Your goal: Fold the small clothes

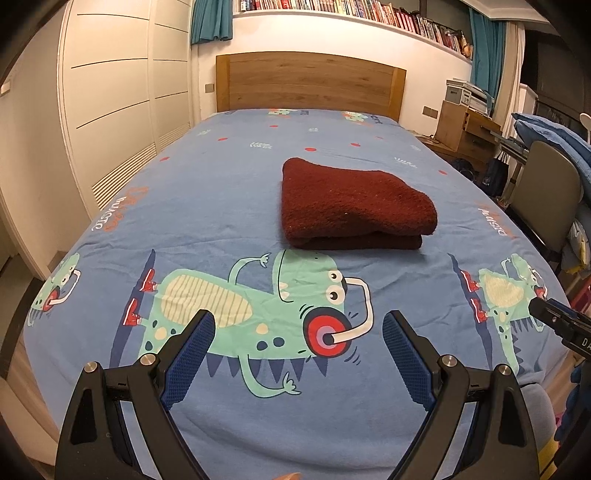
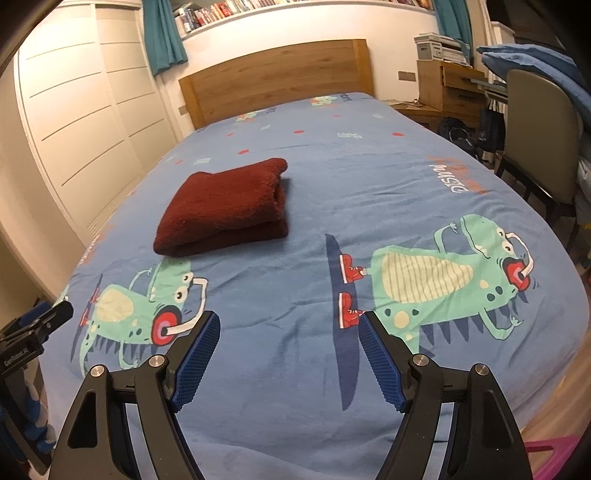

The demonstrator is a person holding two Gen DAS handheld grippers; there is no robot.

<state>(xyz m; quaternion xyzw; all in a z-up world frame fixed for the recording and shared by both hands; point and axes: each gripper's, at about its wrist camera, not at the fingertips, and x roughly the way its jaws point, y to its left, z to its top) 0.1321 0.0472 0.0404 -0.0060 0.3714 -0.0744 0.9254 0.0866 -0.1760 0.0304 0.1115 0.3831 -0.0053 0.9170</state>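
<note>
A dark red fuzzy garment lies folded into a thick rectangle on the blue cartoon-print bed sheet, in the middle of the bed. It also shows in the right wrist view. My left gripper is open and empty, held above the near end of the bed, well short of the garment. My right gripper is open and empty, also over the near end of the bed. The right gripper's tip shows at the right edge of the left wrist view, and the left gripper's tip shows at the left edge of the right wrist view.
A wooden headboard stands at the far end. White wardrobe doors run along the left. A chair, a wooden desk with a printer, and stacked blue bedding stand on the right. A bookshelf runs above.
</note>
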